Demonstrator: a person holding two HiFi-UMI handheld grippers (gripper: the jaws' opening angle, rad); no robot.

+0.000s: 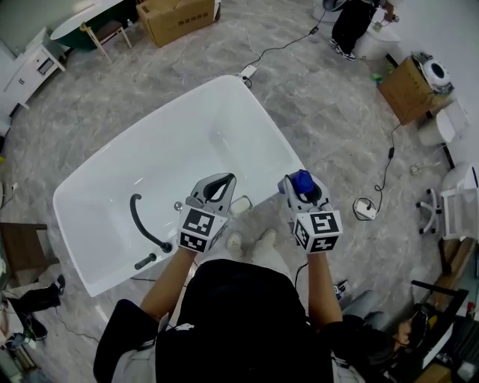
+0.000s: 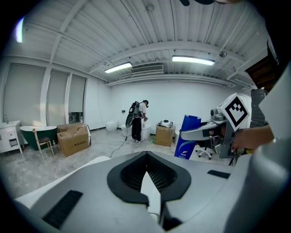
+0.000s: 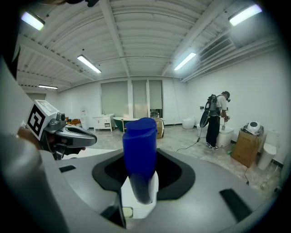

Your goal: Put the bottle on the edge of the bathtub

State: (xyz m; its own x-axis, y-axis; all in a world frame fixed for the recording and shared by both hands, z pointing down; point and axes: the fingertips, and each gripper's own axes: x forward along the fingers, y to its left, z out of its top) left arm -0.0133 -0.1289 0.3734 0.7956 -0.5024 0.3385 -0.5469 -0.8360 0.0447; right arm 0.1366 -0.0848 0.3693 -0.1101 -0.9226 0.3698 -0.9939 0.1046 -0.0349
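The white bathtub (image 1: 271, 129) lies slantwise below me, its near rim just ahead of both grippers. My right gripper (image 1: 304, 190) is shut on a blue bottle (image 1: 301, 181), held upright above the tub's near right corner. In the right gripper view the blue bottle (image 3: 140, 150) stands clamped between the jaws of that gripper (image 3: 140, 179). The left gripper view shows the same bottle (image 2: 188, 136), with a white and green label, off to its right. My left gripper (image 1: 216, 185) hovers over the near rim with its jaws closed and nothing in them, as its own view (image 2: 148, 159) confirms.
A black faucet with hose (image 1: 142, 221) rises from the tub's near rim at the left. Cardboard boxes (image 1: 179, 16) (image 1: 408, 90), a dark green tub (image 1: 82, 22), a white cabinet (image 1: 34, 67) and cables lie around. A person (image 1: 352, 26) stands at the far right.
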